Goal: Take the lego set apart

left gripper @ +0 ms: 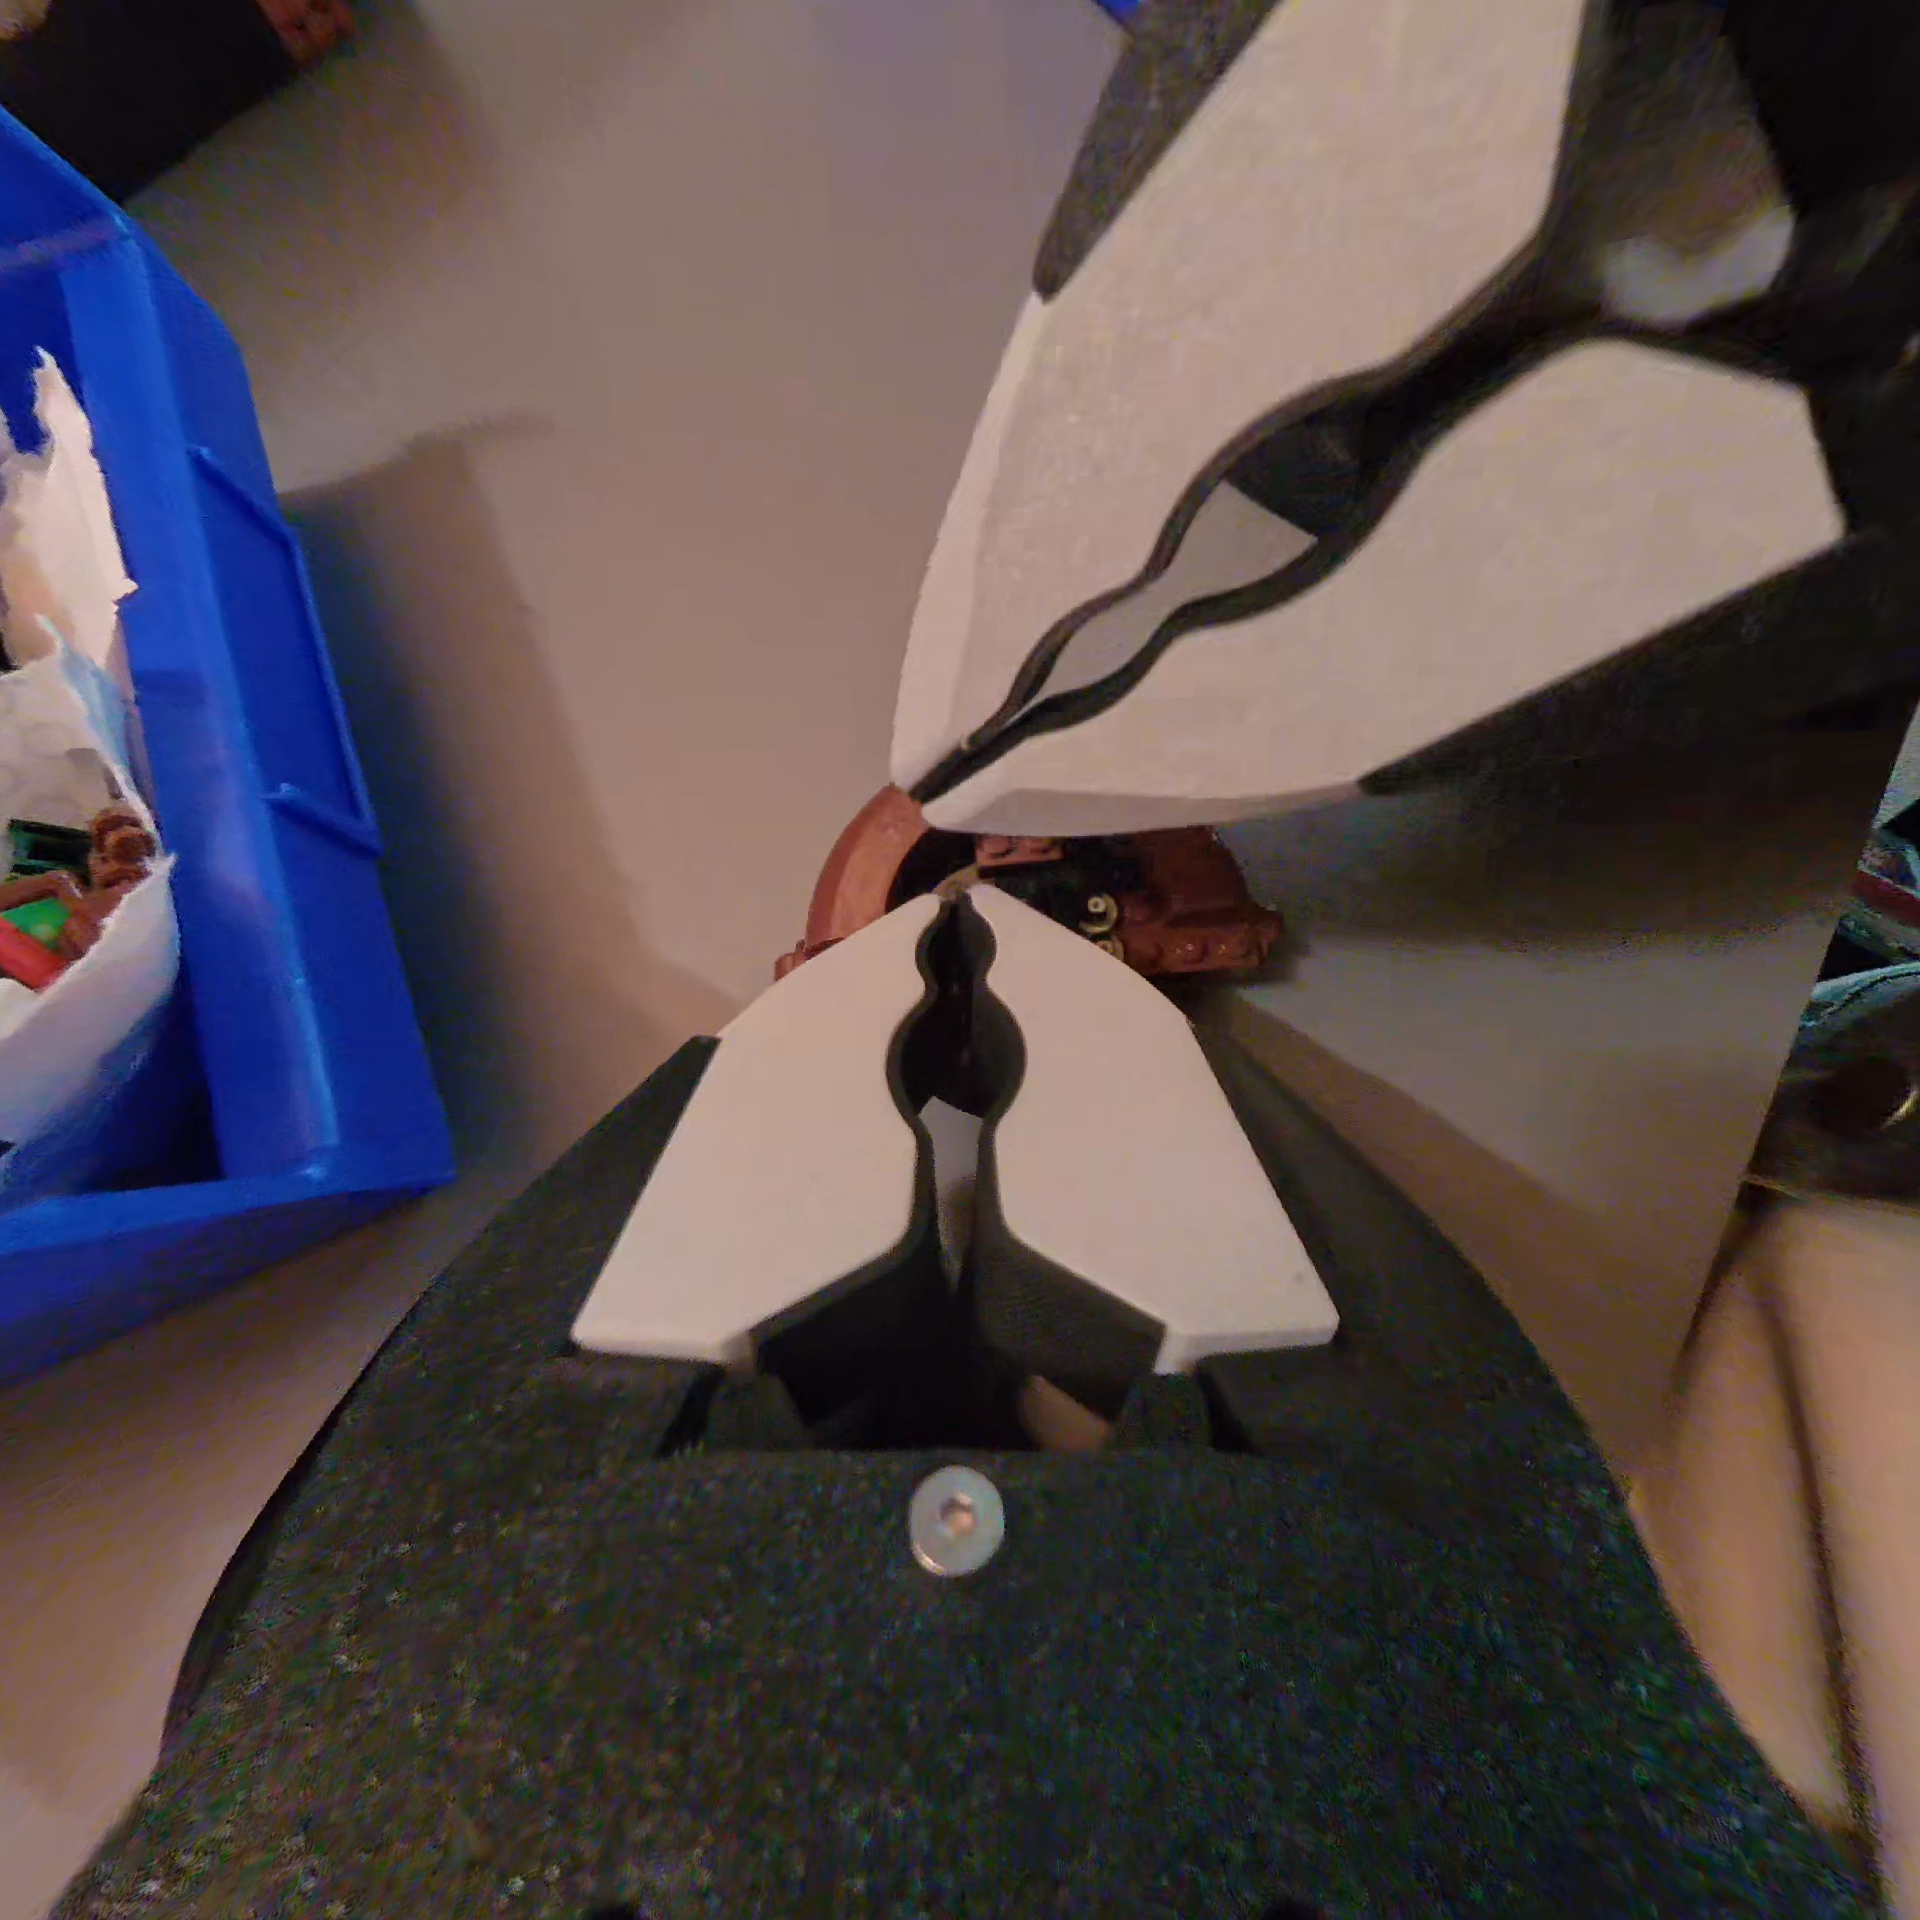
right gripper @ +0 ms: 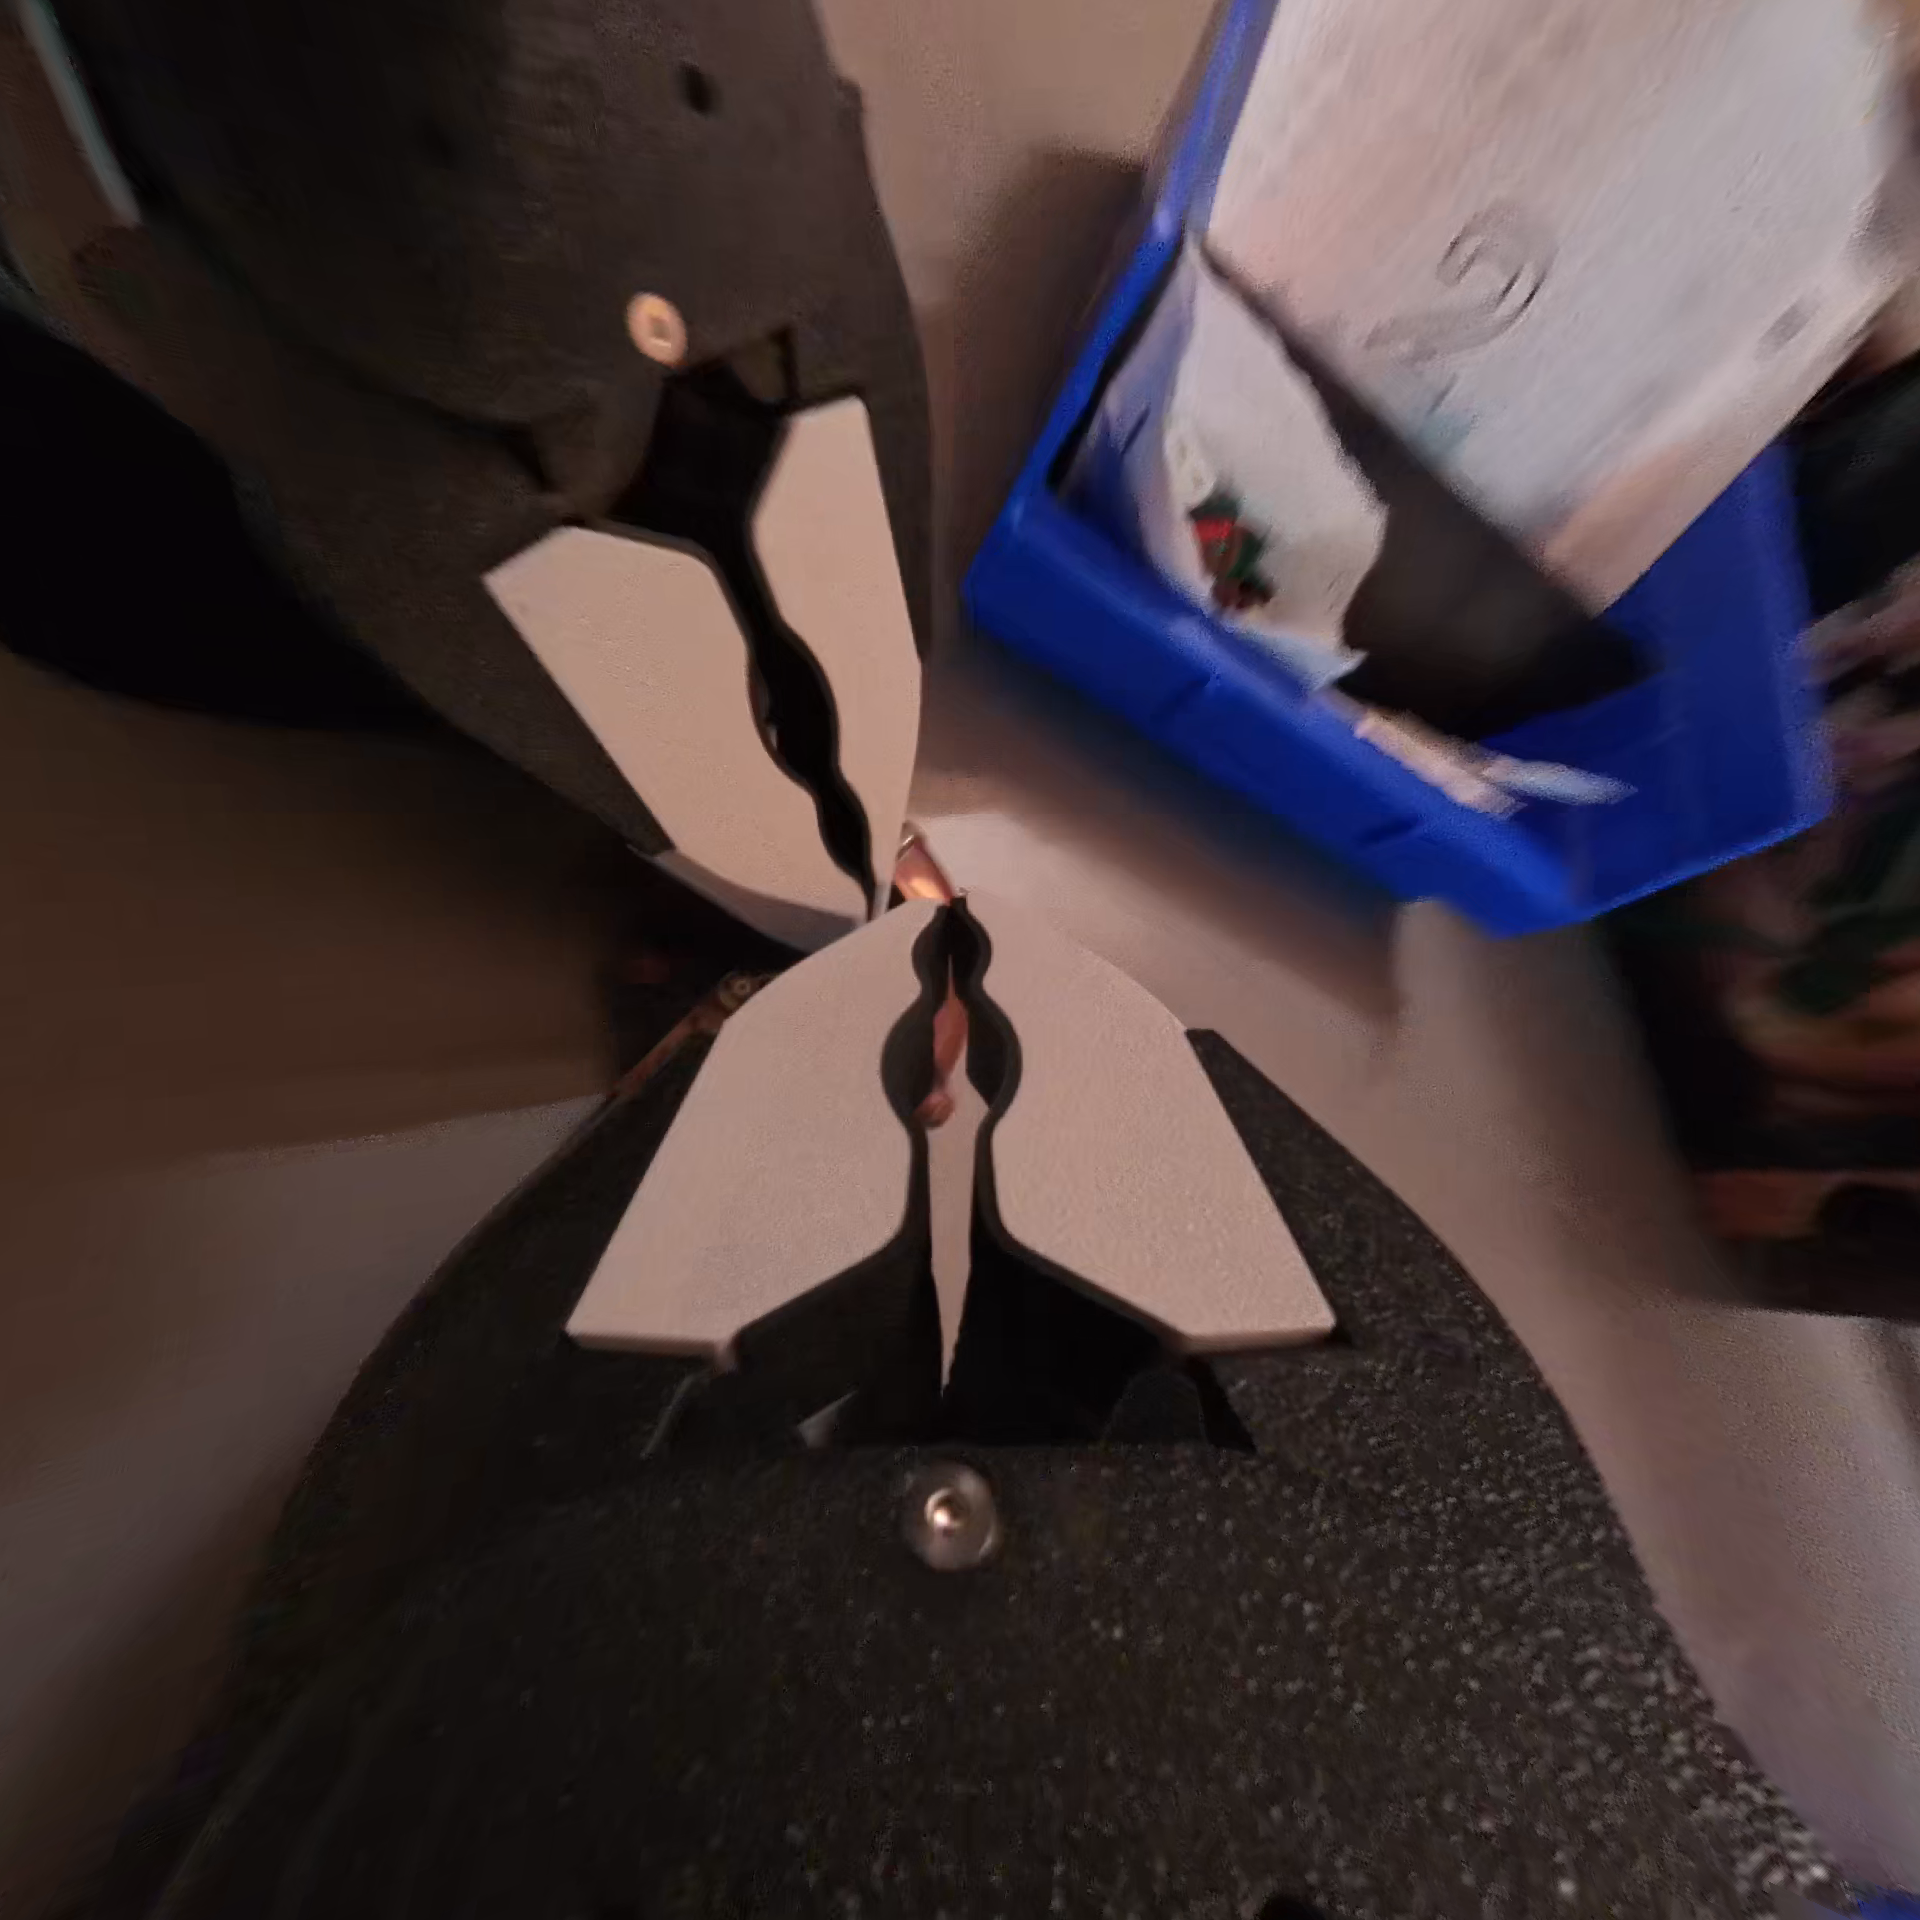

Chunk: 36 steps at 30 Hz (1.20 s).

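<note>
A brown lego model [left gripper: 1174, 914] with black and gold parts lies on the pale table between both grippers. My left gripper [left gripper: 961, 896] is shut, its tips pinching a thin tan piece [left gripper: 954, 881] at the model's near edge. My right gripper [left gripper: 916, 792] comes in from the upper right, shut, its tips on the top end of the model's brown arch [left gripper: 857, 868]. In the right wrist view my right gripper [right gripper: 951, 909] meets the left gripper [right gripper: 871, 902] tip to tip, with a brown piece [right gripper: 920, 881] between them. Most of the model is hidden under the fingers.
A blue bin [left gripper: 270, 748] stands at the left, lined with white paper [left gripper: 73, 665] and holding loose lego pieces [left gripper: 52, 914]. It also shows in the right wrist view [right gripper: 1351, 758] at the upper right. A blurred dark box [right gripper: 1808, 997] stands at the far right.
</note>
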{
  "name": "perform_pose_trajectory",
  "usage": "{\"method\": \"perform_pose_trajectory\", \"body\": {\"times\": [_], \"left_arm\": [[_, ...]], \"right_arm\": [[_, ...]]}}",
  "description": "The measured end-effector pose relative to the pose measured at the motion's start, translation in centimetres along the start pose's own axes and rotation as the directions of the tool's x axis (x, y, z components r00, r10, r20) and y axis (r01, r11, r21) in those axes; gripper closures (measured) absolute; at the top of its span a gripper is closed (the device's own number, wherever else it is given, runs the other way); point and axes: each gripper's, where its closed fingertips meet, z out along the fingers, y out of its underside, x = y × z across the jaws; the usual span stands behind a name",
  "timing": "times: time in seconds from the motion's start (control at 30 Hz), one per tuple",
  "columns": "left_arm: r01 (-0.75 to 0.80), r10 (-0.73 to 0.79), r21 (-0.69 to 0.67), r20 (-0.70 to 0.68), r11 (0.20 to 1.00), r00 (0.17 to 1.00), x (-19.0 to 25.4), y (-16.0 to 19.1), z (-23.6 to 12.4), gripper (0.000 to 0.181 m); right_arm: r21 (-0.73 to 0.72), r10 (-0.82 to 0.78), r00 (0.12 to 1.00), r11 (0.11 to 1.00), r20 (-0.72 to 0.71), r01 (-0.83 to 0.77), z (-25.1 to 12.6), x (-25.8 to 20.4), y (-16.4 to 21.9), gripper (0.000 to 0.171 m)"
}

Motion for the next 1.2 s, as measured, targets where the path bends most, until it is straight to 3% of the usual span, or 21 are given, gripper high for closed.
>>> {"method": "perform_pose_trajectory", "body": {"times": [0.07, 0.13, 0.37, 0.43, 0.5, 0.57, 0.63, 0.67, 0.73, 0.8, 0.83, 0.97, 1.13, 1.2], "left_arm": [[0.006, -0.006, 0.004, -0.005, 1.000, 1.000, 0.0, 0.0, 0.0, 0.181], [0.004, -0.004, 0.005, -0.005, 1.000, 1.000, 0.0, 0.0, 0.0, 0.181], [-0.002, 0.002, 0.006, -0.003, 1.000, 1.000, 0.0, 0.0, 0.0, 0.181], [0.001, -0.001, 0.007, -0.003, 1.000, 1.000, 0.0, 0.0, 0.0, 0.181], [0.010, -0.010, 0.008, -0.011, 1.000, 1.000, 0.0, 0.0, 0.0, 0.181], [0.015, -0.014, 0.010, -0.014, 1.000, 1.000, 0.0, 0.0, 0.0, 0.181], [0.020, -0.019, 0.012, -0.018, 1.000, 1.000, 0.0, 0.0, 0.0, 0.181], [0.021, -0.021, 0.012, -0.019, 1.000, 1.000, 0.0, 0.0, 0.0, 0.181], [0.025, -0.025, 0.014, -0.023, 1.000, 0.999, 0.0, 0.0, 0.0, 0.181], [0.040, -0.040, 0.016, -0.037, 0.999, 0.999, 0.0, -0.1, 0.0, 0.181], [0.046, -0.046, 0.016, -0.042, 0.999, 0.998, 0.0, 0.0, 0.0, 0.181], [0.046, -0.045, 0.016, -0.044, 0.999, 0.998, 0.0, 0.0, -0.1, 0.181], [0.043, -0.043, 0.015, -0.043, 0.999, 0.998, 0.0, 0.0, -0.1, 0.181], [0.043, -0.043, 0.015, -0.045, 0.999, 0.998, 0.0, 0.0, -0.1, 0.181]], "right_arm": [[-0.056, 0.167, 0.980, 0.985, 0.112, -0.161, 0.1, -0.1, 0.8, 0.171], [-0.133, 0.317, 0.926, 0.946, 0.204, -0.295, 0.4, -0.2, 1.2, 0.138], [-0.398, 0.436, 0.813, 0.874, 0.386, -0.280, 2.0, -1.2, 3.2, 0.150], [-0.331, 0.390, 0.832, 0.905, 0.394, -0.267, 2.2, -0.7, 3.0, 0.154], [-0.115, 0.247, 0.924, 0.968, 0.293, -0.222, 2.1, 0.9, 1.4, 0.156], [-0.059, 0.150, 0.969, 0.988, 0.196, -0.141, 1.1, 1.5, 0.8, 0.155], [0.028, 0.249, 0.942, 0.965, 0.225, -0.262, 0.1, 1.3, -0.6, 0.155], [0.100, 0.380, 0.879, 0.901, 0.287, -0.423, -0.6, 1.9, -1.7, 0.155], [0.216, 0.552, 0.639, 0.642, 0.536, -0.736, -3.1, 3.9, -4.7, 0.155], [0.259, 0.542, 0.423, 0.354, 0.727, -0.899, -6.0, 7.1, -7.1, 0.156], [0.261, 0.519, 0.384, 0.297, 0.764, -0.919, -6.7, 8.1, -7.9, 0.156], [0.326, 0.473, 0.509, 0.417, 0.719, -0.848, -6.5, 9.6, -11.2, 0.155], [0.278, 0.411, 0.790, 0.778, 0.454, -0.564, -0.9, 13.8, -14.7, 0.155], [0.238, 0.339, 0.872, 0.869, 0.352, -0.433, 2.6, 16.2, -16.3, 0.155]]}}
